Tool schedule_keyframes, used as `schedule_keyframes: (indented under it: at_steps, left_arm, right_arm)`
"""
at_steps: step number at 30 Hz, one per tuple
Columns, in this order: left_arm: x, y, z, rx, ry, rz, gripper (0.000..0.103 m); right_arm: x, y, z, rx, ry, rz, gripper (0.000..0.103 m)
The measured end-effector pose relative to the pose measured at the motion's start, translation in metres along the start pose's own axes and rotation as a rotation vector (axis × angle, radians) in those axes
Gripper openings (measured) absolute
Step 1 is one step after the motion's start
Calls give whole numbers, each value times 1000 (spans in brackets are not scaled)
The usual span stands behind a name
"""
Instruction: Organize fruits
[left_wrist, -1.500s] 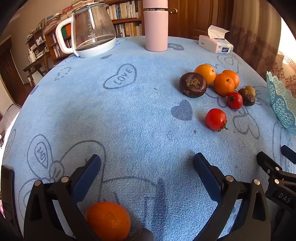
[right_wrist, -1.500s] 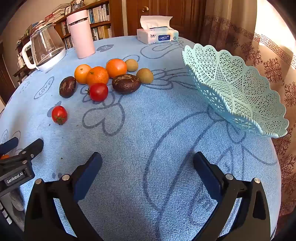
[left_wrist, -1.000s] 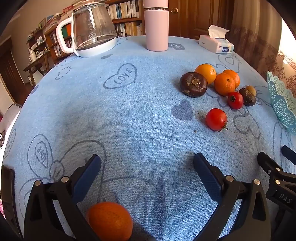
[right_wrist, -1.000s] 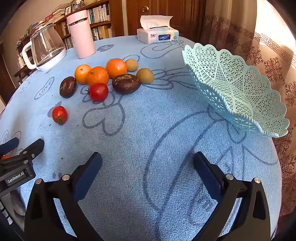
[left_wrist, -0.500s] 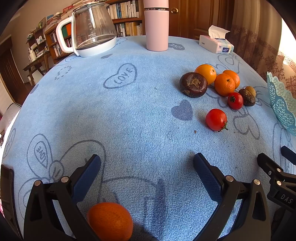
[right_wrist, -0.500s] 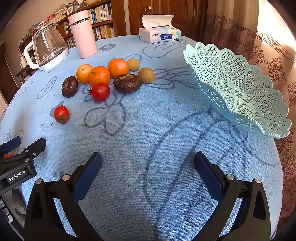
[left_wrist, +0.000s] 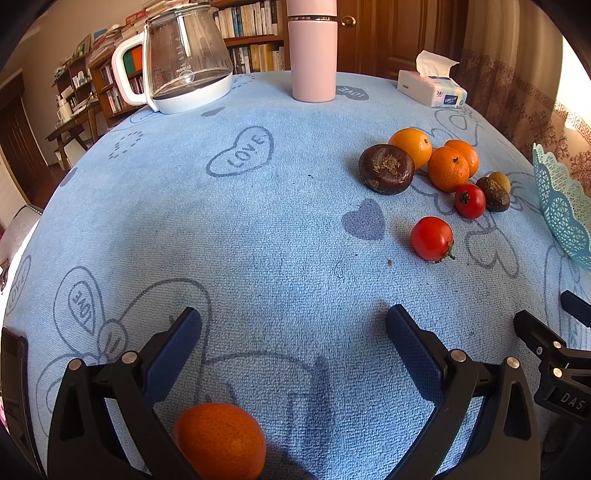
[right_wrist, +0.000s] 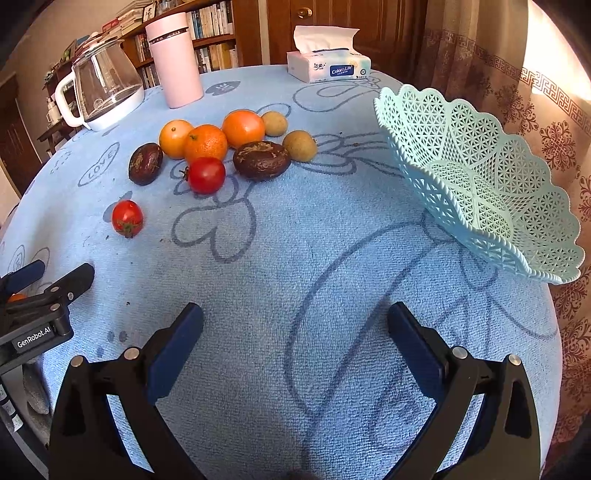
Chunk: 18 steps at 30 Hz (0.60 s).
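Note:
A cluster of fruit lies on the blue tablecloth: oranges (right_wrist: 205, 142), two tomatoes (right_wrist: 206, 174) (right_wrist: 127, 218), dark passion fruits (right_wrist: 261, 159) and small brown kiwis (right_wrist: 299, 145). The same cluster shows at the right of the left wrist view, with the lone tomato (left_wrist: 431, 238) nearest. One more orange (left_wrist: 220, 439) sits low between the arms of my left gripper (left_wrist: 293, 328), well behind its open fingertips. My right gripper (right_wrist: 295, 325) is open over bare cloth, with nothing between its fingers. The mint lattice basket (right_wrist: 476, 177) stands empty at the right.
At the back stand a glass kettle (right_wrist: 101, 99), a pink flask (right_wrist: 177, 61) and a tissue box (right_wrist: 327, 64). The round table's edge curves close on the right by the curtain. My left gripper's body (right_wrist: 35, 314) shows at the left of the right wrist view.
The right wrist view has shifted slightly, the fruit and basket sitting a little lower. The left gripper and the orange beneath it have barely moved.

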<state>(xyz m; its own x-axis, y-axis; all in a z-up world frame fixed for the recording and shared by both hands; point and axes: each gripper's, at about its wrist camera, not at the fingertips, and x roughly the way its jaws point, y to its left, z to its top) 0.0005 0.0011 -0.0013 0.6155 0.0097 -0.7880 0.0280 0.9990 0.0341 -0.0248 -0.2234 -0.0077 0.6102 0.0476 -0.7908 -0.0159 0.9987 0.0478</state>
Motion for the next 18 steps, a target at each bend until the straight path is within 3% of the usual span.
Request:
schedule_keyframes:
  at_steps: [18]
  left_arm:
    - [0, 0, 0, -1, 0, -1, 98]
  right_arm:
    - [1, 0, 1, -7, 1, 4, 101]
